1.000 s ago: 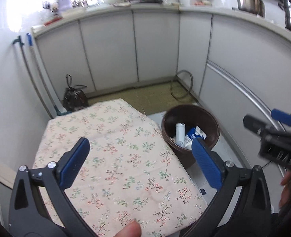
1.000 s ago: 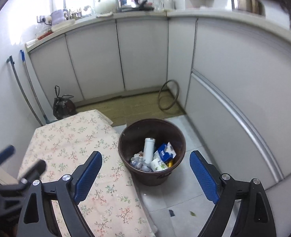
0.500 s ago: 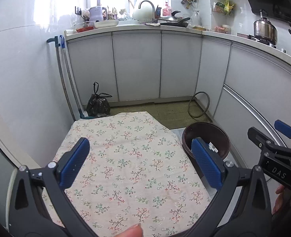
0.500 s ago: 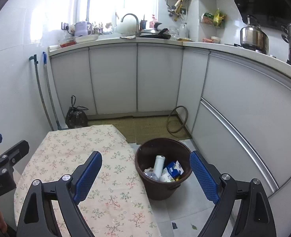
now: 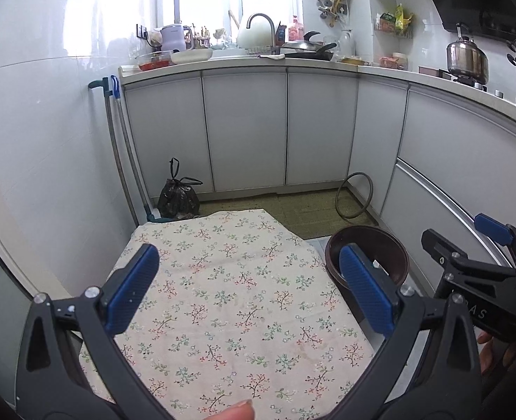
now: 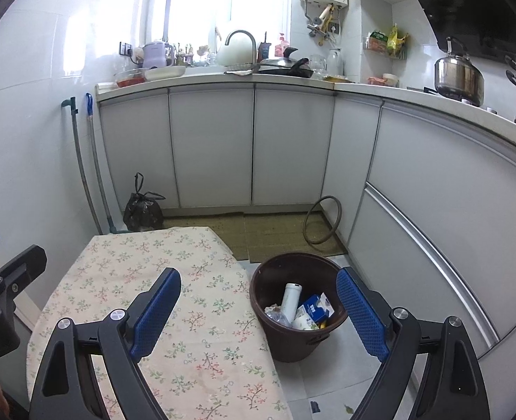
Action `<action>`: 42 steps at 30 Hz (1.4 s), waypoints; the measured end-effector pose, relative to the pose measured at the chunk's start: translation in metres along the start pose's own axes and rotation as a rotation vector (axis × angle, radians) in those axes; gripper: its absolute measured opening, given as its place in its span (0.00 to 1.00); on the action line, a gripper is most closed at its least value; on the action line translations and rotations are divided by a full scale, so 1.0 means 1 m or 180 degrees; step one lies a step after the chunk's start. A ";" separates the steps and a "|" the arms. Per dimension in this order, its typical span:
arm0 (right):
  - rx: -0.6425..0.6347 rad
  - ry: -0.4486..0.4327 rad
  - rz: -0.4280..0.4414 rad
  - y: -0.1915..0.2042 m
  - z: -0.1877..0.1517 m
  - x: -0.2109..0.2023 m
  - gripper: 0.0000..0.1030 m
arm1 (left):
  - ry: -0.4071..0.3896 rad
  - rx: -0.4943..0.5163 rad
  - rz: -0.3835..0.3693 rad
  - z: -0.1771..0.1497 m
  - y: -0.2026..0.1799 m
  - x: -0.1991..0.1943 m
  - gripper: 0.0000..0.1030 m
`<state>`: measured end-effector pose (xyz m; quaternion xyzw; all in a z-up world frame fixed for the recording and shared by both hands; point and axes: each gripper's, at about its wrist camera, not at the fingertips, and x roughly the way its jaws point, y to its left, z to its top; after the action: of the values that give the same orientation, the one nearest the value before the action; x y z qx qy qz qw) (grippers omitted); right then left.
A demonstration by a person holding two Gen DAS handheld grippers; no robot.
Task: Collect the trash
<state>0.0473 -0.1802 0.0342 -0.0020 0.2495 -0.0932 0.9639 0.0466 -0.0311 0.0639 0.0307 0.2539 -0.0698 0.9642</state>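
White kitchen cabinets (image 6: 212, 147), bright window (image 6: 195, 3), tiled walls, grey floor (image 6: 313, 381)

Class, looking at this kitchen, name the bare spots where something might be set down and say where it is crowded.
Free: the floral cloth, bare right across; grey floor tiles between brown bin and right-hand cabinets. Crowded: the countertop, and the bin itself, holding a white bottle and carton.

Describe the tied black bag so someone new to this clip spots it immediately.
Start at the white base cabinets under the sink. On the floor at their left end, beside the two long handles leaning on the wall, sits the black bag. Unlike the open brown bin by the floral-cloth table, it is small, crumpled and knotted shut.
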 end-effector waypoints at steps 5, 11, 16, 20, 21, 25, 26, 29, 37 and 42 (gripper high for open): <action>0.0038 -0.0013 -0.0006 -0.001 -0.002 0.000 0.89 | 0.0012 0.0000 -0.0016 -0.001 -0.001 0.000 1.00; 0.0075 -0.0041 -0.0023 0.001 -0.004 -0.002 0.89 | 0.0014 -0.0005 -0.0030 0.000 -0.001 0.000 1.00; 0.0083 -0.0045 -0.0029 0.002 -0.005 -0.003 0.89 | 0.0022 -0.0010 -0.0043 0.000 -0.001 0.000 1.00; 0.0092 -0.0045 -0.0023 0.003 -0.005 -0.004 0.89 | 0.0022 -0.0020 -0.0055 0.001 -0.002 -0.001 1.00; 0.0094 -0.0050 -0.0024 0.003 -0.005 -0.004 0.89 | 0.0021 -0.0021 -0.0057 0.000 -0.002 -0.001 1.00; 0.0098 -0.0057 -0.0020 0.003 -0.004 -0.005 0.89 | 0.0018 -0.0027 -0.0063 0.000 -0.001 -0.003 1.00; 0.0099 -0.0058 -0.0015 0.002 -0.004 -0.005 0.89 | 0.0018 -0.0026 -0.0062 0.000 -0.001 -0.003 1.00; 0.0100 -0.0059 -0.0010 0.003 -0.003 -0.006 0.89 | 0.0017 -0.0037 -0.0072 0.000 -0.001 -0.003 1.00; 0.0118 -0.0086 -0.0008 0.002 -0.002 -0.008 0.89 | 0.0012 -0.0030 -0.0076 0.001 -0.002 -0.004 1.00; 0.0128 -0.0095 -0.0010 0.002 -0.002 -0.009 0.89 | 0.0017 -0.0026 -0.0089 0.002 -0.004 -0.004 1.00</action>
<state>0.0393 -0.1764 0.0368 0.0155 0.2331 -0.0997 0.9672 0.0433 -0.0352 0.0680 0.0234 0.2571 -0.0822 0.9626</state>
